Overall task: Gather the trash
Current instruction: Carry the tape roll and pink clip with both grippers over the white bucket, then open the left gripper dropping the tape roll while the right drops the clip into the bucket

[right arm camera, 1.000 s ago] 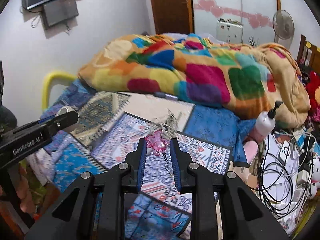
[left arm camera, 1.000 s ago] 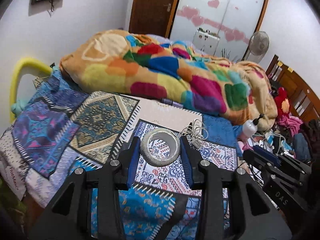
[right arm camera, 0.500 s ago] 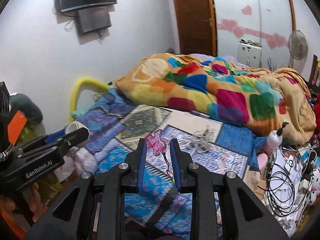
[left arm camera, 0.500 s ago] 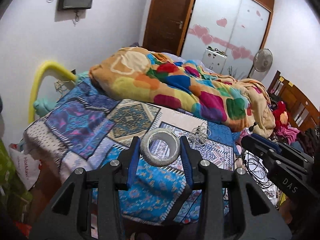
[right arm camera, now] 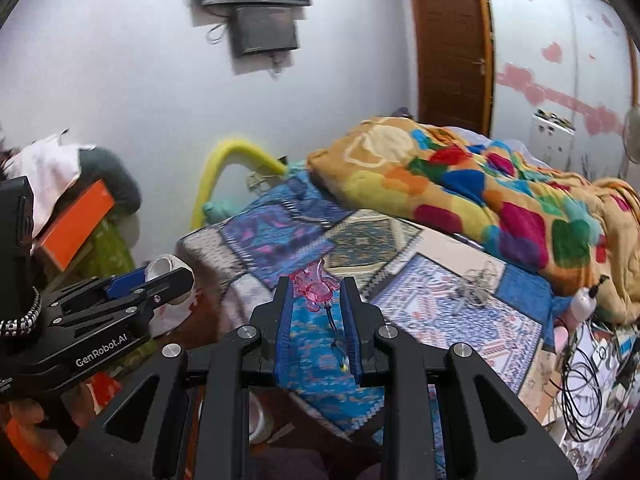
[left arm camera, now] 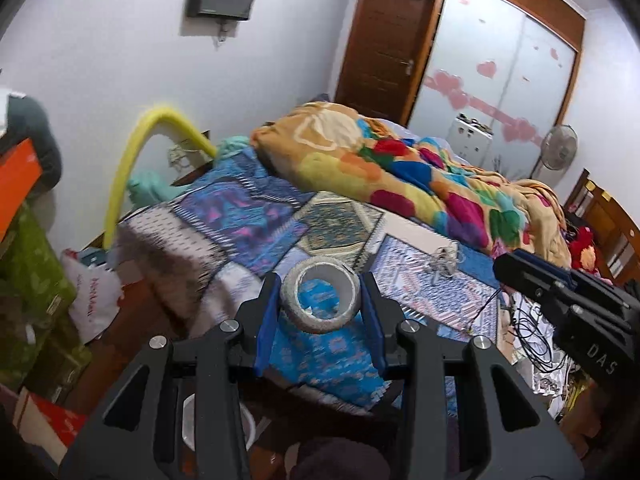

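Observation:
My left gripper (left arm camera: pixel 320 292) is shut on a grey-white tape roll (left arm camera: pixel 320 300) and holds it in the air past the foot of the bed. It also shows in the right wrist view (right arm camera: pixel 160 276) at the left. My right gripper (right arm camera: pixel 316 294) is shut on a pink plastic trinket (right arm camera: pixel 314 286) with a thin black cord hanging down between the fingers. The right gripper shows at the right of the left wrist view (left arm camera: pixel 520 268). A white round container (left arm camera: pixel 216 424) sits on the floor below, partly hidden by the gripper body.
The bed with a patchwork cover (left arm camera: pixel 256 216) and a colourful blanket (left arm camera: pixel 400 168) lies ahead. A tangled cable (left arm camera: pixel 442 260) lies on the cover. A yellow tube (left arm camera: pixel 132 168), green boxes (left arm camera: pixel 24 272) and a white bag (left arm camera: pixel 94 296) stand left. Cables clutter the floor (right arm camera: pixel 592 380) at right.
Both grippers have pulled back and up from the bed with their objects still held. The view has swung left, and the floor and left-side clutter now show.

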The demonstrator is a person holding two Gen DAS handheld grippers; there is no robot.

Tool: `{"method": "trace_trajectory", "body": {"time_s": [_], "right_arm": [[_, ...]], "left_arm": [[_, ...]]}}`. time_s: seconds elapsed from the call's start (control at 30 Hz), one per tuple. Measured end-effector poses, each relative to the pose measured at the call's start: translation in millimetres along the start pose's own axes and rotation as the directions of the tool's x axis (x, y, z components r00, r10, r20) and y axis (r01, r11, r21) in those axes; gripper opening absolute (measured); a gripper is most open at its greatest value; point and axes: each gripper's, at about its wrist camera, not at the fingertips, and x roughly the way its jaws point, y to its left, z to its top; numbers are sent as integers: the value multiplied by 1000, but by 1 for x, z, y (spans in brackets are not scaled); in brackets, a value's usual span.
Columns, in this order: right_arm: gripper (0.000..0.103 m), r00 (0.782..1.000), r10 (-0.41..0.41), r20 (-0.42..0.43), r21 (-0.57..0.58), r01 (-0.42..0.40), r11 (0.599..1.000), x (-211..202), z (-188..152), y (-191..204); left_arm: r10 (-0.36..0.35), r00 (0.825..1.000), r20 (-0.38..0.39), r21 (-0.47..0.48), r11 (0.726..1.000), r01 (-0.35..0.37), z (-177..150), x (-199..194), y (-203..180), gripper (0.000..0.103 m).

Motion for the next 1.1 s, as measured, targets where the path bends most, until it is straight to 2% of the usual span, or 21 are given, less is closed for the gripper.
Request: {"method": "trace_trajectory", "body": {"time_s": [0.17, 0.43, 0.6, 0.77, 0.93, 1.1], "right_arm": [[22, 998, 60, -32, -39, -62, 997, 8, -5, 33], [22, 978, 130, -165, -99, -147, 984, 42, -27, 82], [22, 953, 152, -262, -141, -194, 971, 67, -44, 109], [22, 934, 125, -334, -206, -202, 957, 94, -65, 133], [22, 901, 114, -419, -238, -230, 944, 123, -84, 152], [22, 847, 116, -518, -242, -275, 931, 158, -106, 168]], "left_arm": [[66, 998, -19, -33, 997, -67, -20, -15, 38, 39], [156, 979, -130, -100, 980, -170, -64, -12, 107, 39], [164, 963, -213, -142, 970, -196, -92, 5, 135, 39], [156, 939, -305, -180, 959, -217, -124, 30, 160, 39], [142, 913, -382, -201, 952, -232, -151, 47, 174, 39], [126, 873, -471, -210, 945, -250, -179, 73, 187, 39]]}}
